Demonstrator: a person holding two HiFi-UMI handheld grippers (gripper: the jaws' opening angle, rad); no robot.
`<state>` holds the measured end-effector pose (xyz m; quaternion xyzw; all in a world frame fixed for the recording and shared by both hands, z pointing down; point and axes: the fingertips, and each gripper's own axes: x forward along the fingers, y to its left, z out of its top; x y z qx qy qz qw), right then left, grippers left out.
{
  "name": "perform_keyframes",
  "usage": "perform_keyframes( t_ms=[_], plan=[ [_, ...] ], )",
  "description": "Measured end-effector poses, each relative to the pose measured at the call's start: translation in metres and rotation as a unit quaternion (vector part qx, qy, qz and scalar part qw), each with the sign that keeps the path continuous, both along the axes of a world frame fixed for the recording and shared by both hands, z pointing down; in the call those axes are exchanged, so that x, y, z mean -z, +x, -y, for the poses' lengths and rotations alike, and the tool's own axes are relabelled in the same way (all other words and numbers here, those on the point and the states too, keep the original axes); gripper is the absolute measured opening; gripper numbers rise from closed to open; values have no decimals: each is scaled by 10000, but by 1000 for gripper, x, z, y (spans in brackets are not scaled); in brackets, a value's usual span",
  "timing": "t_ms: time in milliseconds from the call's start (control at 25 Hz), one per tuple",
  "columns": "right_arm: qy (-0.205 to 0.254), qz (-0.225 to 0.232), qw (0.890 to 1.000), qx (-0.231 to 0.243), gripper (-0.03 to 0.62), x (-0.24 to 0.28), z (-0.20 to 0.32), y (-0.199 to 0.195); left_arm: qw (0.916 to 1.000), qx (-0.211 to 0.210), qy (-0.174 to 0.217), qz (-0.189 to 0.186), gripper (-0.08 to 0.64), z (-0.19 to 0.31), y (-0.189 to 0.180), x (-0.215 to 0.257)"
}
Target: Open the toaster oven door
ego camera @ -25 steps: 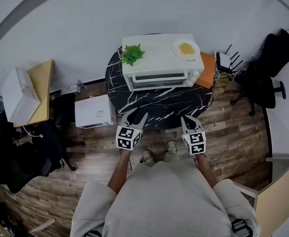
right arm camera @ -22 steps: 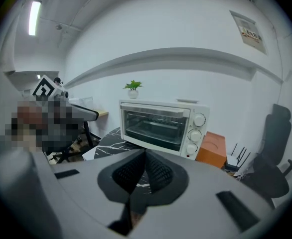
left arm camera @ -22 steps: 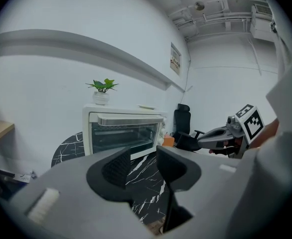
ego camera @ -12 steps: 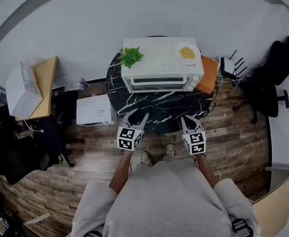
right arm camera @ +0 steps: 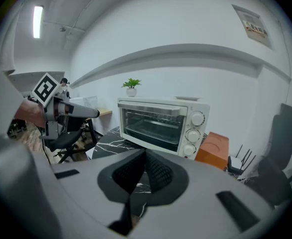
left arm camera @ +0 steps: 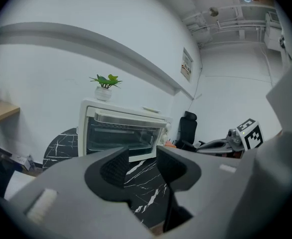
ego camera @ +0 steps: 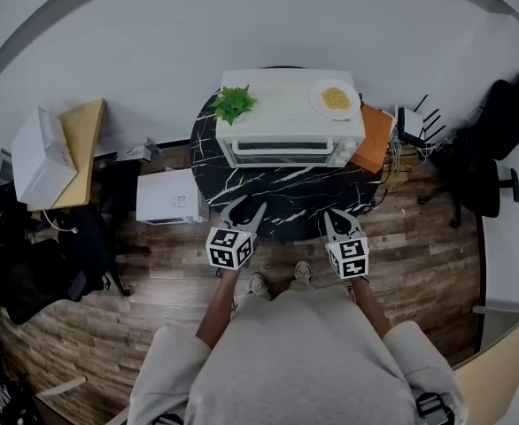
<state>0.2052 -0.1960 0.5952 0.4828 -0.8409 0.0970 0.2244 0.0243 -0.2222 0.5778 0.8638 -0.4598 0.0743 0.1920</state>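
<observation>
- The toaster oven (ego camera: 290, 122) sits at the back of a round table (ego camera: 282, 200), its door (right arm camera: 151, 125) facing the person and closed, well apart from both grippers.
- The left gripper (ego camera: 246, 209) is held at the table's near edge with its fingers spread and nothing between them. I judge it is opened like that to take the handle.
- The right gripper (ego camera: 341, 216) is level with it, the ribbed dark pads (right arm camera: 158, 172) pressed together at their tips and gripping nothing, which looks to me like the idle hand.
- The handle (right arm camera: 153, 109) is a pale bar across the top of the door, so the door probably hinges at the bottom and swings down towards the person.
- The oven is a cream, boxy shell with a glass front and three round knobs (right arm camera: 192, 134) down its right side.
- The tabletop is glossy black stone with white veins.
- A small leafy plant (ego camera: 236, 101) and a white plate (ego camera: 335, 97) of something yellow rest on the oven's flat top, so a gentle pull seems wise.
</observation>
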Motion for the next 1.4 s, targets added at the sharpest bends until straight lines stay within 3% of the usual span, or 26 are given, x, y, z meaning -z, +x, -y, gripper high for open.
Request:
perform_keyframes(
  t_ms=[120,200,320,400,520,680,840,880,960,1000,1080,1400],
  plan=[
    [-20,8,10000,11,14,0,0,0,9974,166,-192,-673,169,1,-3,2],
    [-31,-1,10000,24,14,-1,0,0,9911,301,-358,-1243,169,3,-6,3],
    [-60,-4,10000,21,14,-4,0,2,9786,445,-572,-1928,169,6,-11,3],
    [-77,-3,10000,15,14,-4,0,3,9641,586,-709,-2490,169,8,-16,4],
    [-101,3,9999,19,14,-5,1,1,9267,790,-877,-3567,169,14,-24,9],
    [-126,0,9999,16,14,-8,1,0,8805,978,-1071,-4514,189,19,-30,8],
    [-149,1,9999,1,14,-10,2,0,8086,1271,-1279,-5600,207,26,-38,-2],
    [-157,-1,9999,-4,14,-11,2,0,7940,1333,-1306,-5785,210,27,-41,-4],
    [-172,2,9999,-17,14,-11,2,1,7717,1452,-1385,-6035,213,28,-43,-9],
    [-178,4,9998,-22,14,-12,2,1,7645,1503,-1423,-6104,216,29,-43,-11],
    [-195,3,9998,-27,14,-13,2,2,7607,1534,-1461,-6136,216,33,-41,-14],
    [-258,-14,9996,-60,14,-18,2,5,7757,1402,-1605,-5941,219,57,-23,-19]
  ],
)
